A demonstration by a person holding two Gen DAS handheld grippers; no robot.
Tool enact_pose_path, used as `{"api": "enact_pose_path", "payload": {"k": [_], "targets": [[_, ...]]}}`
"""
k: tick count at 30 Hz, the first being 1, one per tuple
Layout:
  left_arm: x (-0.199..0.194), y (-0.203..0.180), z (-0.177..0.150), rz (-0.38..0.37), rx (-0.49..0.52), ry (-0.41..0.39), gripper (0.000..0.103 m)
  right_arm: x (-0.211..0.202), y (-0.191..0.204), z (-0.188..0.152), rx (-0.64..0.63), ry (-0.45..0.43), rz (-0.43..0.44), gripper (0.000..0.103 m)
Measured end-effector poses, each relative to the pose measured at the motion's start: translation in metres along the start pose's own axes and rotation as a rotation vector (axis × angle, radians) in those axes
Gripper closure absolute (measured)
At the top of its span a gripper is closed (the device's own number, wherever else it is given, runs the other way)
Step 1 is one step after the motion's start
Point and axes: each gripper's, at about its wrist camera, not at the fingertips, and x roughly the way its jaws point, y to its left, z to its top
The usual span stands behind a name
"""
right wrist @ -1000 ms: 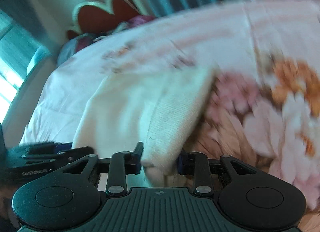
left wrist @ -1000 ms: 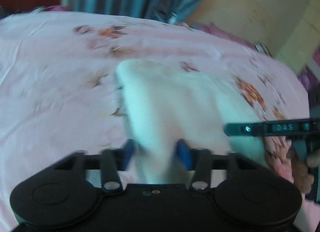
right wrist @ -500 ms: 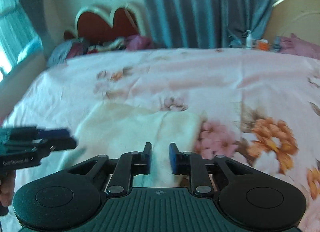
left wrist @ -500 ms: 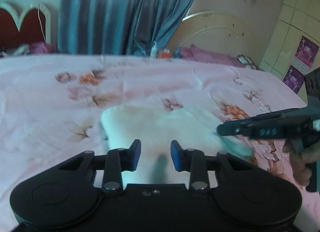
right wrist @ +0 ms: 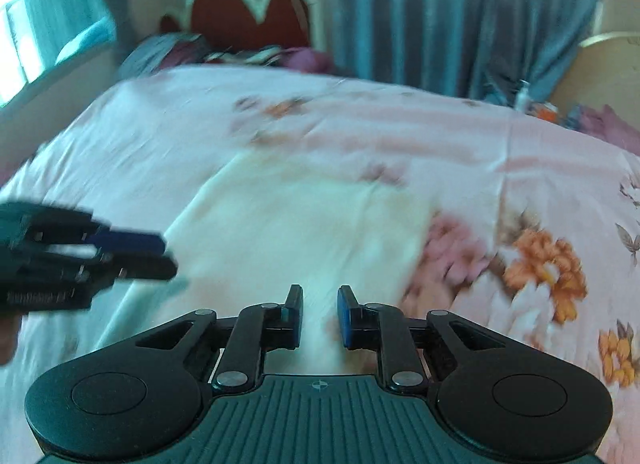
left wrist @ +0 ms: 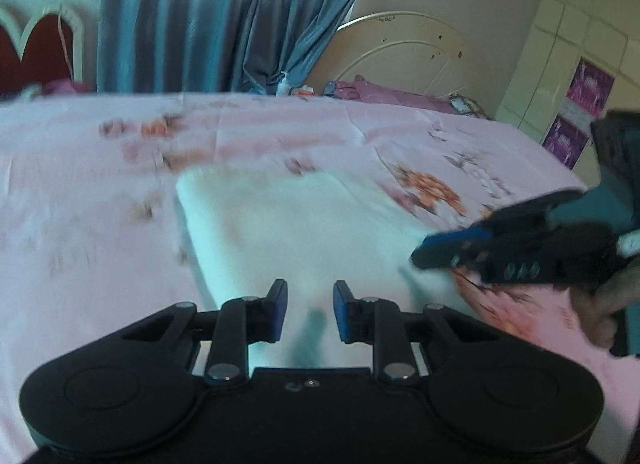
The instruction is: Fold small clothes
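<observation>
Cream garment (left wrist: pixel 304 224) lies flat on pink bedsheet (left wrist: pixel 80 192). We judge it soft, light, limp; pinch a near corner. Left gripper (left wrist: pixel 310 310) and right gripper (right wrist: pixel 319 314) both parted, holding nothing.

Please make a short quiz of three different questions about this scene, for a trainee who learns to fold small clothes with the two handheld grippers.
1. True or false: the left gripper is clamped on the cream-white folded knit garment.
2. Multiple choice: the garment lies on (A) a wooden floor, (B) the pink floral bed sheet, (C) a chair.
3. Fill in: in the left wrist view, the right gripper enters from the ____ side.

Key
1. False: its jaws stand apart with nothing between them, above the near edge of the garment.
2. B. The right gripper's own jaws are also open and empty.
3. Right: it comes in low over the garment's right edge.
</observation>
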Motion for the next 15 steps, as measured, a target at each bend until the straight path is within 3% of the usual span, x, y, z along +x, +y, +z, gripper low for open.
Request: {"api": "enact_pose_path", "payload": {"k": [3, 6, 10, 15], "targets": [[-0.005, -0.015, -0.028, 0.053, -0.006, 0.028, 0.081, 0.008, 0.008, -0.024, -0.044, 0.054, -0.052, 0.084], [-0.008, -0.022, -0.048, 0.101, -0.054, 0.045, 0.081, 0.0, 0.002, -0.04, 0.0, 0.06, -0.053, 0.084], [-0.027, -0.032, -0.058, 0.162, -0.096, 0.012, 0.081, -0.037, -0.001, -0.046, 0.074, -0.012, -0.044, 0.084], [-0.059, -0.059, -0.056, 0.209, -0.06, -0.038, 0.078, -0.096, 0.009, -0.056, 0.102, -0.113, -0.032, 0.084]]}}
